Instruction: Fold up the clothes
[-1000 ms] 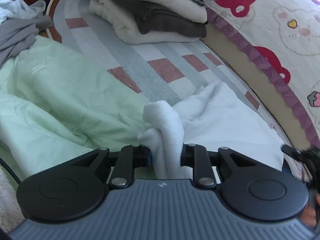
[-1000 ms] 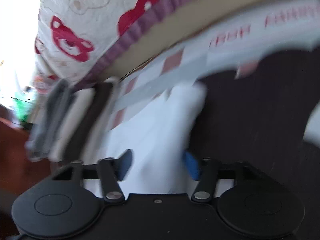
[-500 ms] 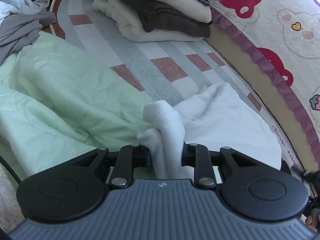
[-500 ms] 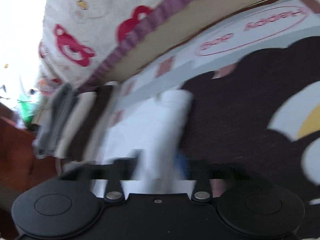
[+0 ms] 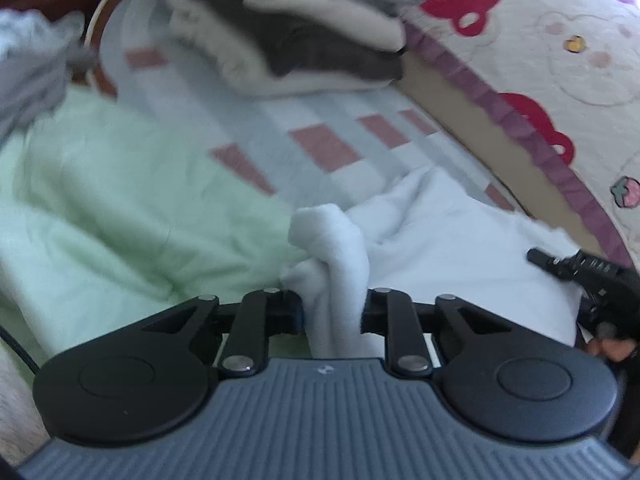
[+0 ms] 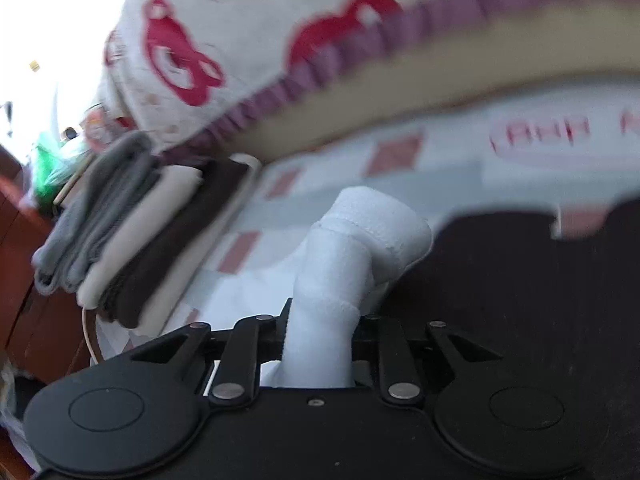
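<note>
A white fleece garment (image 5: 448, 240) lies on the checked bed sheet (image 5: 320, 144). My left gripper (image 5: 332, 312) is shut on a bunched edge of it that stands up between the jaws. My right gripper (image 6: 320, 336) is shut on another bunched part of the same white garment (image 6: 360, 248), held above the sheet. The right gripper also shows at the right edge of the left wrist view (image 5: 592, 280).
A stack of folded clothes (image 5: 304, 40) in grey, cream and brown sits at the back, also in the right wrist view (image 6: 128, 220). A light green quilt (image 5: 100, 200) lies left. A bear-print quilt (image 5: 560, 60) rises on the right. A dark cloth (image 6: 520, 300) lies right.
My right gripper has closed on the white garment, which it had open jaws around a second ago. My left gripper keeps its hold and has shifted slightly.
</note>
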`<state>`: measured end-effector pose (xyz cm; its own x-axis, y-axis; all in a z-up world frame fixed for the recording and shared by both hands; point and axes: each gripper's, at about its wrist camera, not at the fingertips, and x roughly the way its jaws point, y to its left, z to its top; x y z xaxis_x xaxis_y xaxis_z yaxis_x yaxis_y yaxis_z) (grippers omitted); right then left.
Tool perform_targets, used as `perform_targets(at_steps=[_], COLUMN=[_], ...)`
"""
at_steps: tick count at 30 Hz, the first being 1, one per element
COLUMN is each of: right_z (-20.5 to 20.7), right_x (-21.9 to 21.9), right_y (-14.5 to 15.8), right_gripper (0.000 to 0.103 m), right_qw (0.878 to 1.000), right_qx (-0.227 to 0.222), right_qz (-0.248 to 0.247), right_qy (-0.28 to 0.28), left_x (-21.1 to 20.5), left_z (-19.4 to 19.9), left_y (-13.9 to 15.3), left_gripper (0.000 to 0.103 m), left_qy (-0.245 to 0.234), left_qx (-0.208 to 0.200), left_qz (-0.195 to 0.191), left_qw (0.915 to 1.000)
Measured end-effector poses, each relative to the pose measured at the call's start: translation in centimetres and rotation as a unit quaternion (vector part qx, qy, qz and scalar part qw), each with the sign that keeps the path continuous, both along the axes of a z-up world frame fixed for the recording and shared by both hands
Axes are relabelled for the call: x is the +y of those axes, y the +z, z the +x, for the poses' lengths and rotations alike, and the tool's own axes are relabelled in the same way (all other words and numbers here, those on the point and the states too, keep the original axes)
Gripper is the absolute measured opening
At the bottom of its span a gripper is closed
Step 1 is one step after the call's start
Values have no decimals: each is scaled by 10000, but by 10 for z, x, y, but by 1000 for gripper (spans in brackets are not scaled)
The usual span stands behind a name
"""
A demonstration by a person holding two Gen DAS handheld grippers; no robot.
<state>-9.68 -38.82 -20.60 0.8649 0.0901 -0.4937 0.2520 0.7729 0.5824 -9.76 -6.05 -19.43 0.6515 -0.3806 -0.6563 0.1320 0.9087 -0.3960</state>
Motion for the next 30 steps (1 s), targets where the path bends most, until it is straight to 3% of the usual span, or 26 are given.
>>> perform_targets(at_steps=[6,10,14,19,21,23,25,27,30], right_z=[0,8,27,73,101,127,150,179,216], right_x=[17,24,43,66,81,95,104,109,118], right_y=[74,120,150,212,238,248,247,244,248], right_gripper=[23,22,22,23,23,23,23,23,23], right_qw=[9939,9890,9809,9701,9649,9571,9530,9525,9404], right_qx=[-324,-803,-1490,-2145,-2228,-2416,-2580,-2638,-2932], right_qz=[-952,-1066,-1027,-669,-915,-1161,-1151,-1030,-1090], right_qy=[458,634,712,920,1042,1102,1095,1120,1334], left_x=[2,19,38,71,78,79,83,88,100], left_z=[-7,-1,12,64,93,124,150,181,223], left_y=[41,90,148,224,253,272,278,285,298], left_gripper=[17,17,17,17,17,17,17,17,17], left_qy=[-133,-185,-350,-468,-473,-572,-597,-529,-262], left_qx=[-591,-1247,-2217,-2892,-3172,-3509,-3682,-3661,-3602], left_qz=[5,5,475,973,1293,1783,1905,2043,1936], left_qw=[9982,9920,9733,9512,9383,9175,9081,9063,9122])
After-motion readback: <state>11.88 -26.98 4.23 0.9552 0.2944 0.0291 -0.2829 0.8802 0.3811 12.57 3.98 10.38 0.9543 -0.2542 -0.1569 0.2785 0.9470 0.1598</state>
